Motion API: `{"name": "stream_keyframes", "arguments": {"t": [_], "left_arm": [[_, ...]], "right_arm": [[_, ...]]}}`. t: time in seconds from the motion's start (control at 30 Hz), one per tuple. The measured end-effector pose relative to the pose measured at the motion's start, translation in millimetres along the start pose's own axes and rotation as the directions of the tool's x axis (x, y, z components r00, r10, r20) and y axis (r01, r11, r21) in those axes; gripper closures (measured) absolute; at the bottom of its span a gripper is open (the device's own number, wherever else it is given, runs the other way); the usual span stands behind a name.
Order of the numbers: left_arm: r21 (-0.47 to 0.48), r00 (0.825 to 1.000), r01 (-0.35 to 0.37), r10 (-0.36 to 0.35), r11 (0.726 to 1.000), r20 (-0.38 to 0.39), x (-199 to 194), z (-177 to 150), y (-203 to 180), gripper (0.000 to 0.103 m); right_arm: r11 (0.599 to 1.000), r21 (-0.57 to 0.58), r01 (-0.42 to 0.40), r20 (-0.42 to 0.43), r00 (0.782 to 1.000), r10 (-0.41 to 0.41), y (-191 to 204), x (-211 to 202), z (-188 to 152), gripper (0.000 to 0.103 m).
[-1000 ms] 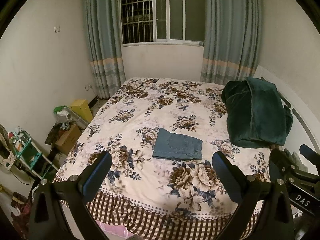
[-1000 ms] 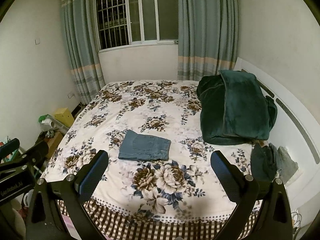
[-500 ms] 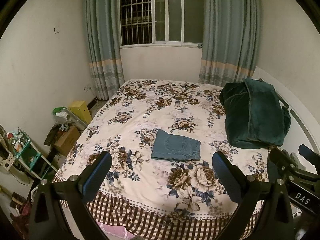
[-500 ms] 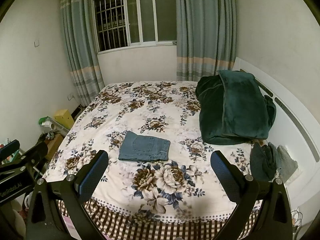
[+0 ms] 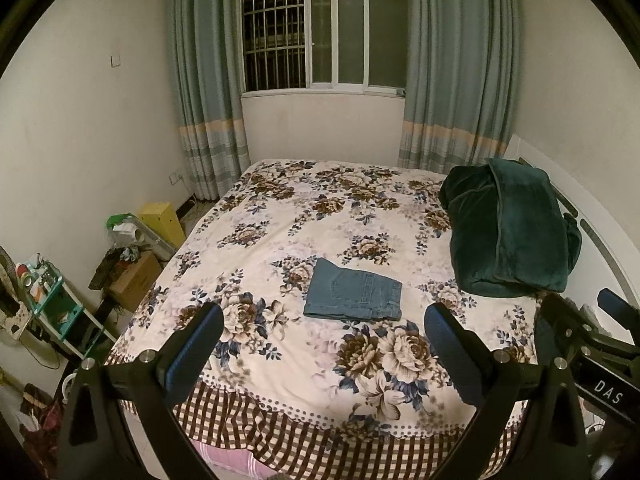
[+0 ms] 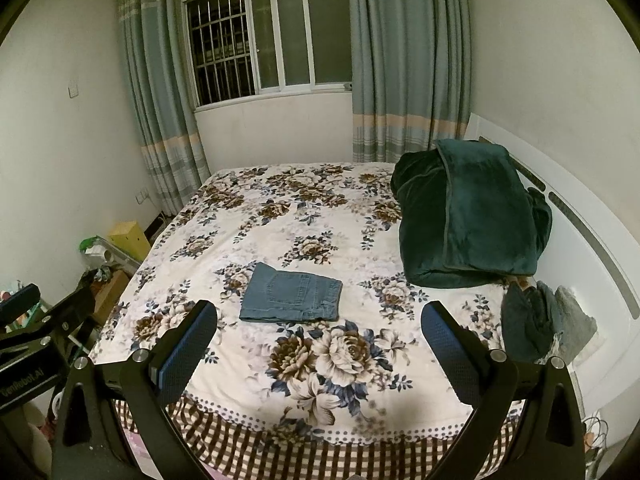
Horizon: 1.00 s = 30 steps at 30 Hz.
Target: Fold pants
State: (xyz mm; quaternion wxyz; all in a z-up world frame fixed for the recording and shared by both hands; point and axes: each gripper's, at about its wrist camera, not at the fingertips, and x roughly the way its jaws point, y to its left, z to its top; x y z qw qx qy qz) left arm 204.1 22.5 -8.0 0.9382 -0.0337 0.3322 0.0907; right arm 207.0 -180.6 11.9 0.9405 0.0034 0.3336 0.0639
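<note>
A pair of blue jeans [image 5: 354,295] lies folded into a small flat rectangle in the middle of the floral bedspread [image 5: 300,220]; it also shows in the right wrist view [image 6: 292,298]. My left gripper [image 5: 324,340] is open and empty, held back over the near edge of the bed, well short of the jeans. My right gripper [image 6: 320,340] is open and empty at the same distance. Each gripper shows at the side of the other's view.
A dark green folded blanket [image 5: 508,228] lies at the bed's right side by the white headboard [image 6: 592,248]. Dark and grey clothes [image 6: 540,320] sit near it. Boxes and a small shelf [image 5: 52,300] stand on the floor at left.
Both grippers have drawn slightly back and up from the bed; the jeans lie still and appear a little farther away. Both grippers stay open.
</note>
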Motion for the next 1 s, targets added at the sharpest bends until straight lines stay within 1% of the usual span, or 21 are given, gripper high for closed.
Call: {"name": "stream_keyframes", "arguments": {"t": [0.23, 1.0], "left_arm": [[0.001, 1.0, -0.003, 0.003, 1.0, 0.001, -1.8, -1.5, 0.9, 0.0], [-0.004, 1.0, -0.007, 0.007, 1.0, 0.01, -8.5, -3.8, 6.0, 0.0]], "right_arm": [[1.0, 0.005, 0.0, 0.005, 1.0, 0.0, 4.1, -9.6, -2.7, 0.0], [1.0, 0.009, 0.001, 0.008, 1.0, -0.001, 6.8, -13.2, -7.8, 0.0]]}}
